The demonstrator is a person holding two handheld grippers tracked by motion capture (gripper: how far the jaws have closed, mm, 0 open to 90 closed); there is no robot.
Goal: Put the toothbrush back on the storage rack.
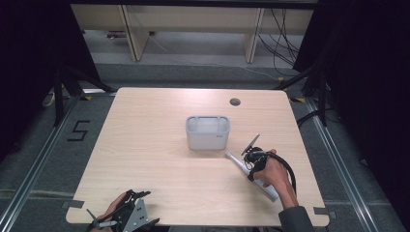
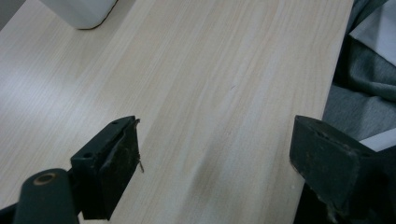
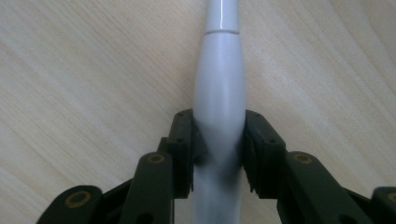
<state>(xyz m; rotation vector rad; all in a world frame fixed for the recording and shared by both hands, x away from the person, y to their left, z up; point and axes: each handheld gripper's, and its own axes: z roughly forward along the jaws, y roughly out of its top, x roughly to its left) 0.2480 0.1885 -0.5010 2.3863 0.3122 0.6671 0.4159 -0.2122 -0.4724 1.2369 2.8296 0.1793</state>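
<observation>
A white electric toothbrush point(image 1: 236, 162) point(image 3: 219, 79) lies flat on the wooden table point(image 1: 154, 164), to the front right of a pale grey rectangular bin point(image 1: 208, 140). My right gripper point(image 1: 251, 168) point(image 3: 219, 135) is shut on the thick handle of the toothbrush, with both pads pressed against its sides. The slimmer neck points away from the jaws toward the bin. My left gripper point(image 1: 138, 195) point(image 2: 215, 154) sits low at the table's front left edge, open with nothing but bare wood between its fingers.
A corner of the bin point(image 2: 84, 11) appears at the top left of the left gripper view. A round cable hole point(image 1: 235, 102) sits in the far right of the tabletop. Grey cloth point(image 2: 364, 88) lies past the table's edge. Shelving legs and cables stand beyond the table.
</observation>
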